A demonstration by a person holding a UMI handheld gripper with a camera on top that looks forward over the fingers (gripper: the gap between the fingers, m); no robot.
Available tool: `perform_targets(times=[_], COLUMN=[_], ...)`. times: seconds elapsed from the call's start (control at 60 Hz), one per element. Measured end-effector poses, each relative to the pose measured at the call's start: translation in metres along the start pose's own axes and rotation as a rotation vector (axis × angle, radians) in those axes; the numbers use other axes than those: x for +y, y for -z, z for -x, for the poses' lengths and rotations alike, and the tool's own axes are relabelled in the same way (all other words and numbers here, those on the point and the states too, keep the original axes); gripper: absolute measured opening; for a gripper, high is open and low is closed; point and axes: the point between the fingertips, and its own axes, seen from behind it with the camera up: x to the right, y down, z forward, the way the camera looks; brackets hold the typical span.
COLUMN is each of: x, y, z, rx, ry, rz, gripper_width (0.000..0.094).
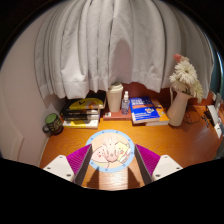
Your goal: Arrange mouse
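While the gripper (110, 165) sits above the near edge of the wooden desk (170, 140), its two fingers are spread partway with the mouse (110, 150) between them. It's a round, pale thing with a cartoon print. The magenta pads (80, 158) sit right at its sides, but whether both actually press on it I can't tell. Beyond the fingers: stack of books (82, 110) with a dark mug (53, 123) beside it, a white jar (115, 97), a small bottle (126, 101), blue books (146, 111) (lying flat) and a white vase of flowers (182, 92). White curtains (100, 45) hang behind the desk.
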Motion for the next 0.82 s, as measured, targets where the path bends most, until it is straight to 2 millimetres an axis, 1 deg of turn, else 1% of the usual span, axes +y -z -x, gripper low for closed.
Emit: perform_targets(times=[0.1, 0.183, 0.267, 0.367, 0.45, 0.567, 0.65, 0.817], x=[0.001, 0.007, 0.008, 0.004, 0.005, 0.005, 0.006, 0.008], y=[0.057, 0.096, 0.13, 0.161, 0.18, 0.2, 0.21, 0.222], z=[-0.005, -0.012, -0.019, -0.037, -0.051, -0.064, -0.071, -0.073], rx=[-0.014, -0.024, -0.028, -0.018, -0.005, 0.005, 0.011, 0.001], ry=[-0.008, 0.002, 0.01, 0.015, -0.002, -0.012, -0.009, -0.024], rz=[-0.044, -0.064, -0.108, -0.154, -0.171, -0.192, -0.199, -0.212], gripper_width=[0.0835, 0.084, 0.0838, 0.0838, 0.0834, 0.0836, 0.0836, 0.0837])
